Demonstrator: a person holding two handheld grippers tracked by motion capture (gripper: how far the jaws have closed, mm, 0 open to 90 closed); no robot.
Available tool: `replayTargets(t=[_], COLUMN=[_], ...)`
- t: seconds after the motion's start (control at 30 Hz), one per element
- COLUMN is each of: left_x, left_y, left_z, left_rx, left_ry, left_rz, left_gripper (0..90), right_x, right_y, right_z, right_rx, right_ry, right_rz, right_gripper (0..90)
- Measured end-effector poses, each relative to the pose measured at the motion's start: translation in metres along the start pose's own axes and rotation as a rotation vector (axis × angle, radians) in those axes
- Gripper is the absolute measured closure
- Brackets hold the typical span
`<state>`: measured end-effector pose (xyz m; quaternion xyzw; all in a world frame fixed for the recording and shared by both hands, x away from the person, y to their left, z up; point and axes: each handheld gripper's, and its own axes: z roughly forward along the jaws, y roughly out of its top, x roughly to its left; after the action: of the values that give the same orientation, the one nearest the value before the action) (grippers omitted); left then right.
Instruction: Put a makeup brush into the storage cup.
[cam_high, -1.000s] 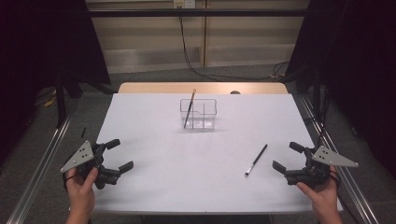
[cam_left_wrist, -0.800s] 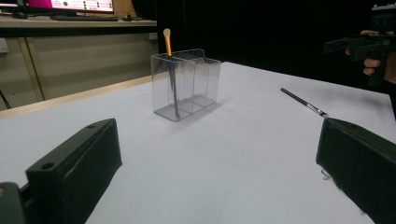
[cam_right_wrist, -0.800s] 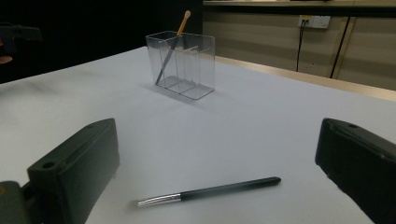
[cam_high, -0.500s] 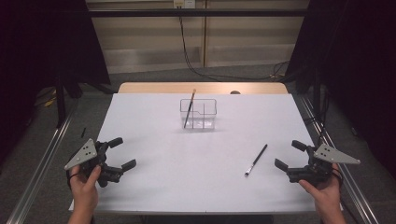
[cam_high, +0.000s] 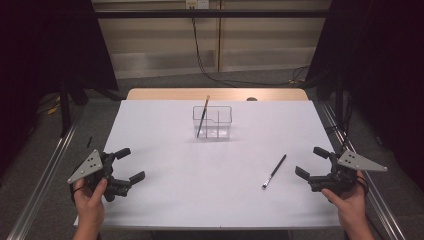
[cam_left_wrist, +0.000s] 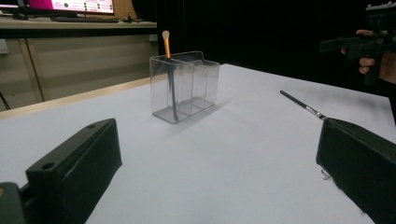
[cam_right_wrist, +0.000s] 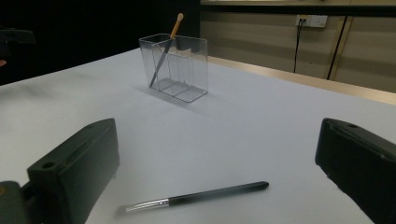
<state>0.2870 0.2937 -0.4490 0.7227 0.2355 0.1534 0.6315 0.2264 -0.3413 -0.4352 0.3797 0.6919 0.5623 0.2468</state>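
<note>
White table (cam_high: 165, 130) is filling the middle of a dim room, wood edge at the far side. Clear organizer (cam_high: 212, 122) is sitting far centre, a gold-handled brush (cam_high: 202, 116) leaning inside its left compartment. Left gripper (cam_high: 122, 165) is hovering near-left, jaws apart, gripping nothing. Right gripper (cam_high: 312, 162) is hovering near-right, jaws apart too. Black brush (cam_high: 274, 171) is lying flat just beside the right gripper, untouched.
</note>
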Motion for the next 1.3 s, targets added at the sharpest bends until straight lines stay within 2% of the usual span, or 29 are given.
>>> replayTargets(t=[0.2, 0.47, 0.67, 0.8, 0.9, 1.07, 1.3], left_x=[-0.002, -0.002, -0.004, -0.004, -0.004, -0.005, -0.004], left_y=[-0.001, 0.0, 0.0, -0.001, -0.002, -0.001, 0.0], left_z=[-0.003, -0.009, -0.011, -0.013, -0.014, -0.013, -0.01], left_rx=[-0.001, -0.01, -0.008, -0.018, -0.003, -0.018, -0.013], left_ry=[-0.002, 0.018, 0.02, 0.025, 0.024, 0.023, 0.014], left_rz=[-0.002, -0.002, 0.0, -0.01, -0.003, -0.006, -0.001], left_gripper=[0.0, 0.0, 0.0, 0.0, 0.0, 0.0, 0.0], right_x=[-0.002, 0.003, 0.0, -0.002, -0.003, -0.005, -0.006], right_y=[0.005, 0.012, 0.014, 0.017, 0.019, 0.02, 0.024], right_z=[0.011, 0.019, 0.029, 0.036, 0.042, 0.05, 0.061], right_rx=[-0.002, -0.015, -0.029, -0.025, -0.013, -0.008, 0.005], right_ry=[0.009, 0.02, 0.033, 0.032, 0.031, 0.027, 0.025], right_rz=[-0.003, -0.011, 0.017, 0.014, 0.002, 0.012, 0.012], right_gripper=[0.0, 0.0, 0.0, 0.0, 0.0, 0.0, 0.0])
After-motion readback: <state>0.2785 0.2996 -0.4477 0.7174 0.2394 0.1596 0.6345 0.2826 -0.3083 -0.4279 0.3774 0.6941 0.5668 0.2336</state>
